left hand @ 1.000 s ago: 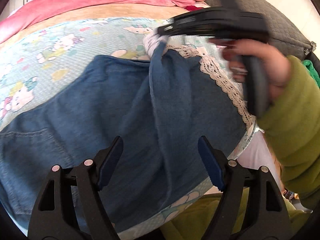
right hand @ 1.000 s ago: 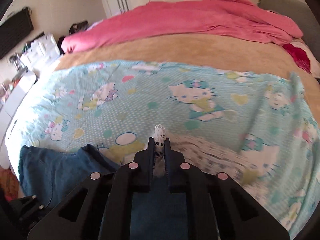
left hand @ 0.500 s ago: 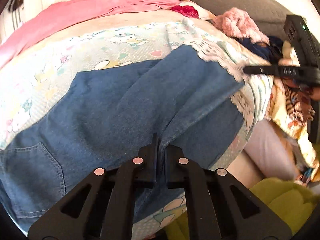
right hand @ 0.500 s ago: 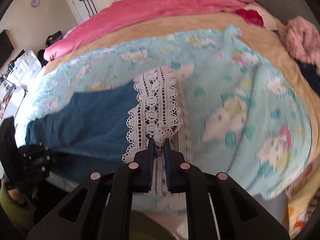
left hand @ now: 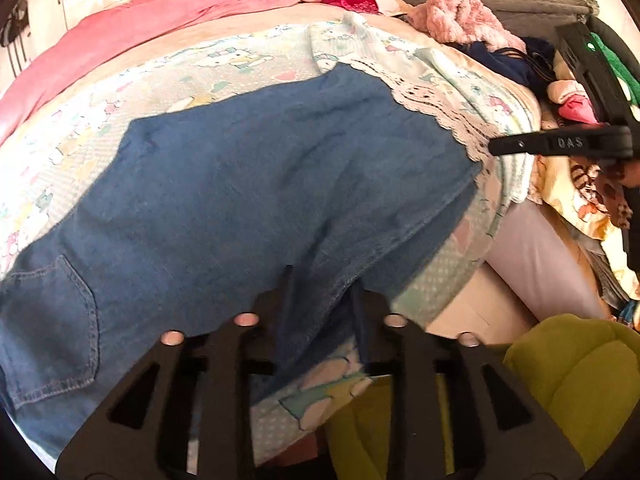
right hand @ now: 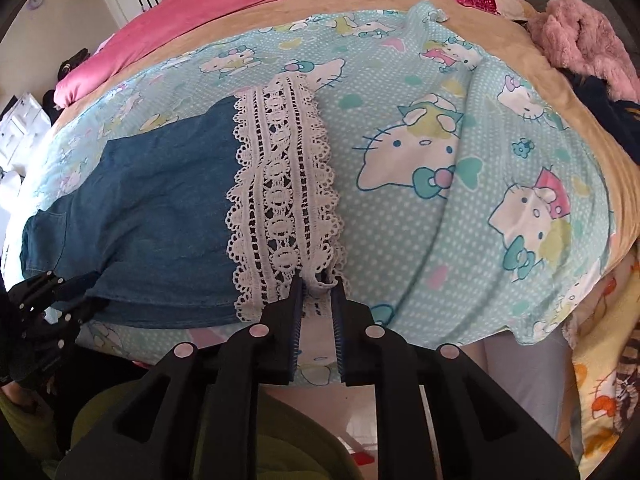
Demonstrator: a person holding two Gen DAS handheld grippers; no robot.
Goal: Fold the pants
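Note:
Blue denim pants lie flat across the cartoon-cat sheet, back pocket at the left, white lace hem at the right. My left gripper stands at the near edge of the pants with its jaws opening; a fold of denim lies loosely between the fingers. At the near end of the lace hem, my right gripper also has its jaws opening, a scrap of lace resting between the fingertips without being pinched. The left wrist view shows the right gripper's body by the lace hem.
A pink blanket covers the far side of the bed. A fluffy pink garment and dark clothes pile up at the far right. The bed's edge drops off just in front of both grippers, where a person's green clothing shows.
The right gripper carried the lace hem rightwards and laid the leg out flat, then its jaws parted. The left gripper went from open to shut on the denim and has parted again.

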